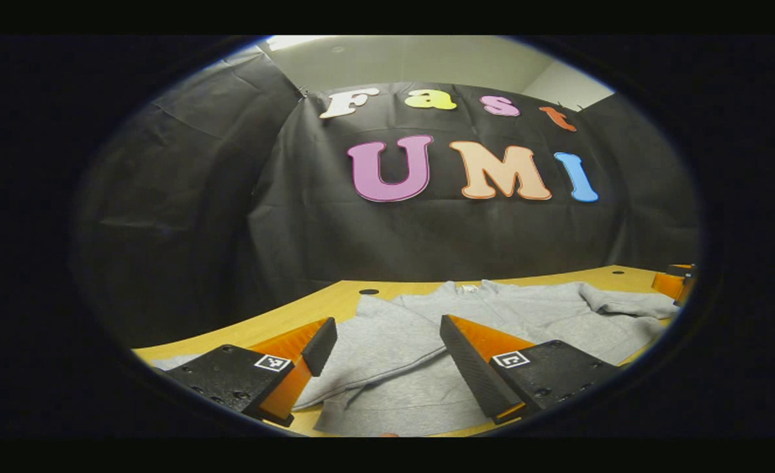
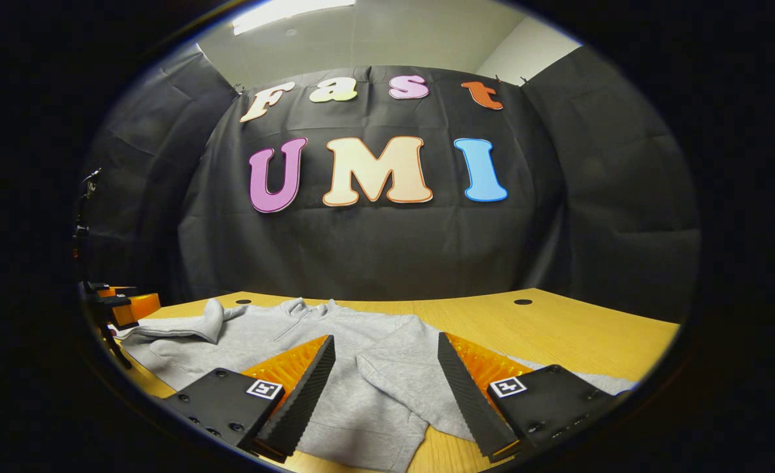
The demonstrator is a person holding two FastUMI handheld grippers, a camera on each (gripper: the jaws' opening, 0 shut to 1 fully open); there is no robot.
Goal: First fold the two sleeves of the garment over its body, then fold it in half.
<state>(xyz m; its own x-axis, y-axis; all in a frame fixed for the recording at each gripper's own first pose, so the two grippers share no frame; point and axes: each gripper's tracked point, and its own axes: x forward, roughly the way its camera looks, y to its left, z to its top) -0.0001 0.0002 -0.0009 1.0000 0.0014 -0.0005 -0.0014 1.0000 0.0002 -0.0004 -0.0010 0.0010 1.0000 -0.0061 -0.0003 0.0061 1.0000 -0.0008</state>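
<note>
The garment (image 1: 492, 315), a grey sweatshirt, lies spread on the wooden table (image 1: 309, 305) in front of the black cloth wall.

In the left gripper view, going left to right: a strip of bare table runs along the near left, with a small dark hole (image 1: 368, 291) in the top near the far edge. The left gripper (image 1: 382, 345) hovers low over the cloth, its two fingers wide apart with nothing between them but grey fabric lying below; neither pad (image 1: 320, 345) presses on anything. Between the fingers lies a sleeve (image 1: 387, 341), folded in over the body, its edge running diagonally toward the near side. Further right, the collar (image 1: 469, 287) sits at the far edge of the garment, and the other sleeve (image 1: 630, 305) lies rumpled toward the right. At the far right edge, part of an orange and black gripper shows just past that sleeve.

In the right gripper view, left to right: an orange and black gripper sits at the far left edge beside a bunched sleeve (image 2: 184, 325). The collar (image 2: 302, 307) is at the far side of the body. The right gripper (image 2: 385, 364) is open too, fingers spread, empty, poised over a sleeve (image 2: 404, 374) that lies across the body with its cuff toward the near edge. To the right, bare table (image 2: 558, 328) stretches away, with a dark hole (image 2: 523, 302) in it.
</note>
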